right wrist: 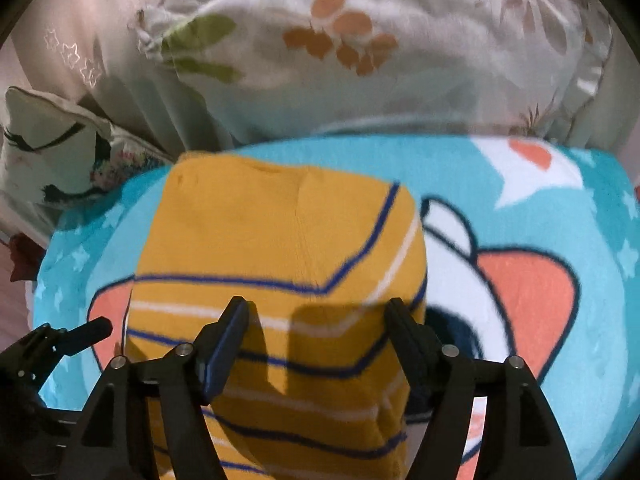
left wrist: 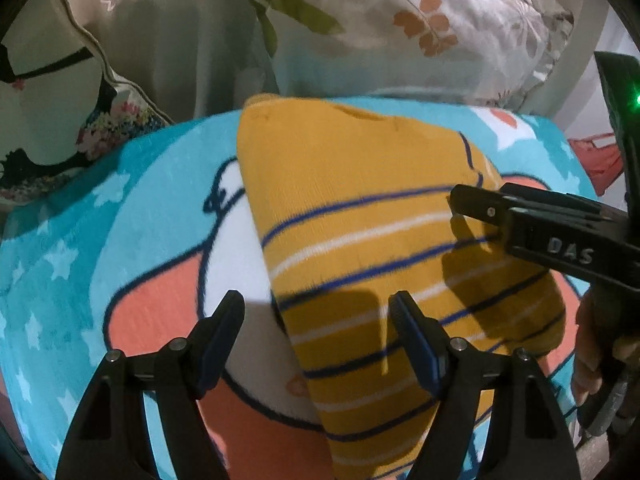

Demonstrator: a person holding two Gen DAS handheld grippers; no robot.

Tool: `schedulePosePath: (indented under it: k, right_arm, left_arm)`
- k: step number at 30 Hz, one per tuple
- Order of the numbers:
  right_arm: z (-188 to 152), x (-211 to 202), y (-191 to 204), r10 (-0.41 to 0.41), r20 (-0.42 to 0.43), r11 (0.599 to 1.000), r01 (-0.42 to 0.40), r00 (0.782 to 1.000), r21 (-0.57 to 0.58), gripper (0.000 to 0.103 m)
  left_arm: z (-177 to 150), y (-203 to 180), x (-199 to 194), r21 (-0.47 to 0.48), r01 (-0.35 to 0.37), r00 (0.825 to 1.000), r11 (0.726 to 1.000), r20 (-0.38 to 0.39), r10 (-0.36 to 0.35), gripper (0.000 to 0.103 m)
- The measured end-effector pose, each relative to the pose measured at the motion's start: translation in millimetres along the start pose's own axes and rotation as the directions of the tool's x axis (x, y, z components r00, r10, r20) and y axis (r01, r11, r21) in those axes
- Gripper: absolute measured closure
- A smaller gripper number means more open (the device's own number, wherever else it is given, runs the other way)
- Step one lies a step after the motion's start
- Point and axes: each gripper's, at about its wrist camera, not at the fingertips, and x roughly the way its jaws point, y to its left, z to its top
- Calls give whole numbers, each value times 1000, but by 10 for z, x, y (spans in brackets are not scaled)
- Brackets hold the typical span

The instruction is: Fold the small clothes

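Note:
A mustard-yellow knit garment (left wrist: 360,208) with blue and white stripes lies folded on a turquoise cartoon blanket (left wrist: 80,264). My left gripper (left wrist: 318,304) is open above the garment's near left edge and holds nothing. The right gripper (left wrist: 460,204) reaches in from the right over the garment's right side. In the right wrist view the garment (right wrist: 272,232) lies under my right gripper (right wrist: 316,310), which is open and empty above the striped near part. The left gripper's tip (right wrist: 96,326) shows at the lower left.
A floral white pillow (right wrist: 360,60) lies past the blanket's far edge. A cushion with a dark pattern (left wrist: 60,120) sits at the far left. A beige curtain (left wrist: 172,40) hangs behind. A red item (left wrist: 596,156) shows at the far right.

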Motion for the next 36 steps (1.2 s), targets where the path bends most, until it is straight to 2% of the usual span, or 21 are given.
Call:
schedulePosePath:
  k: [4,7,13,18,23,25,27,30,32,36]
  right_arm:
    - [149,198,62,-45,-18,999,44,999,-14,28]
    - [154,374,59,-82,-28,996,82,996,-32,20]
    - [182,464,-84,-33,-40,999,34,999,37,14]
    - [130,174,-143,-16,14,998,15,1000,65,14]
    - [-198,-178,-91,-31,98,999,27,995,41,14]
    - [-321,-122,-72,-48,78,999,46,996,23,14]
    - [-401,55,-82,-49,7,999,48,999,13,14]
    - [-433,48,-270,12,-19,996,-10,1000,91,14]
    - [-425,-94,-328,2,8,995,-3,1000,104,14]
    - [-581,-327,-341,-49,39,998,48,998,35,14]
  left_arm:
    - [93,31,55,11,-24,1000,1000,8,24,27]
    - [84,49,146,10,-10,1000,1000,-18,11,27]
    - [85,73,189,12,12,1000,1000,-24,-12,27]
    - [75,60,162,18,6,1000,1000,-19,-5,27]
    - [47,62,180,-9,6,1000,1000,-26,-6,27]
    - [32,46,170,-11,-3,1000,1000,-25,3,26]
    - [30,47,182,-13,-12,999,1000,-30,12,24]
    - [-23,95,112,-64,-2,1000,998,-31,0,24]
    - [-109,99,14,-85,0,1000,996,-10,-1,24]
    - [-382,72,-44,-105,-7,1000,994,-11,6,24]
